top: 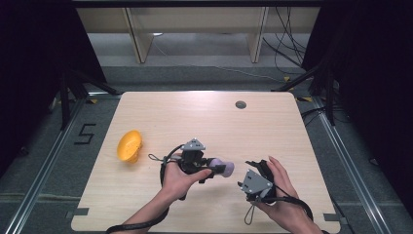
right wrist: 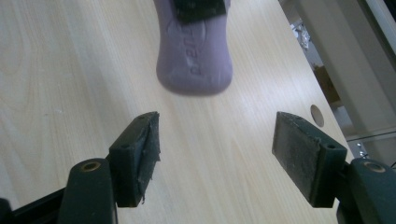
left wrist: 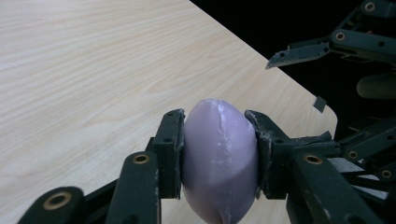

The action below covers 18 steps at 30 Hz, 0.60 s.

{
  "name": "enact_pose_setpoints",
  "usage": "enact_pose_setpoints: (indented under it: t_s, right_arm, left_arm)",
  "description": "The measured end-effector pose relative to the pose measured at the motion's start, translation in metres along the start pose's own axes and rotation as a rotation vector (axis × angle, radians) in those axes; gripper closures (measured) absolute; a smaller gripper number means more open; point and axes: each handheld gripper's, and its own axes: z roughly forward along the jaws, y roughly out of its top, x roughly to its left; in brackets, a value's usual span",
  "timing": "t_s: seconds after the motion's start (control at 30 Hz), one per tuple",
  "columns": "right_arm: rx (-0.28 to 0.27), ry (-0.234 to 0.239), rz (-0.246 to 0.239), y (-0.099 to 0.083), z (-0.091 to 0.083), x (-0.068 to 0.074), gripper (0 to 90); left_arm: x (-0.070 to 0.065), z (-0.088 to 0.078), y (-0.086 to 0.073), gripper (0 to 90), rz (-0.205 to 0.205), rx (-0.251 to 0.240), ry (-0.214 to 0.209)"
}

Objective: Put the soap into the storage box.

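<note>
A pale purple bar of soap [top: 226, 169] hangs just above the light wooden table [top: 209, 122], near its front middle. My left gripper [top: 219, 169] is shut on it. In the left gripper view both black pads [left wrist: 172, 149] press on the sides of the soap [left wrist: 219, 163]. My right gripper [top: 249, 169] is just right of the soap and points at it. In the right gripper view its jaws [right wrist: 215, 154] stand wide apart with nothing between them. The soap [right wrist: 194, 60] lies ahead of them, embossed lettering facing up.
A yellow bowl-shaped thing [top: 129, 146] lies tilted on the table's left side. A round cable hole [top: 240, 104] sits near the far edge. Beyond the table are wooden legs [top: 136, 39] and cables on the floor.
</note>
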Motion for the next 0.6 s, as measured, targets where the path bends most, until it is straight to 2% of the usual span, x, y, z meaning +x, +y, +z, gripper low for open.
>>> enact_pose_setpoints:
  t_s: [0.03, 0.17, 0.2, 0.27, 0.33, 0.4, 0.47, 0.6]
  right_arm:
    - [-0.006, 0.005, -0.014, -0.001, 0.0, -0.001, 32.8]
    - [-0.004, -0.002, 0.029, -0.006, -0.001, -0.002, 32.8]
    - [-0.007, -0.004, 0.015, -0.007, -0.001, -0.004, 32.8]
    - [-0.003, -0.009, 0.045, -0.009, -0.002, -0.004, 32.8]
    - [-0.006, -0.006, 0.036, -0.01, -0.001, -0.005, 32.8]
    - [0.0, -0.006, 0.065, -0.013, -0.002, -0.004, 32.8]
    - [-0.001, 0.004, 0.056, -0.015, -0.002, -0.006, 32.8]
    - [-0.001, -0.002, 0.078, -0.019, -0.002, -0.007, 32.8]
  left_arm:
    - [0.002, -0.003, 0.0, 58.7, 0.003, 0.002, 0.001]
    - [0.004, -0.014, 0.0, 58.7, 0.021, -0.012, 0.04]
    - [0.004, -0.014, 0.0, 58.7, 0.021, -0.012, 0.04]
    - [0.006, -0.019, -0.001, 58.7, 0.015, -0.026, 0.055]
    - [0.009, -0.024, -0.001, 58.7, 0.014, -0.022, 0.066]
    - [0.013, -0.029, -0.003, 58.7, 0.013, -0.03, 0.089]
    - [0.016, -0.033, -0.005, 58.8, 0.01, -0.039, 0.104]
    - [0.021, -0.042, -0.007, 58.8, 0.018, -0.044, 0.141]
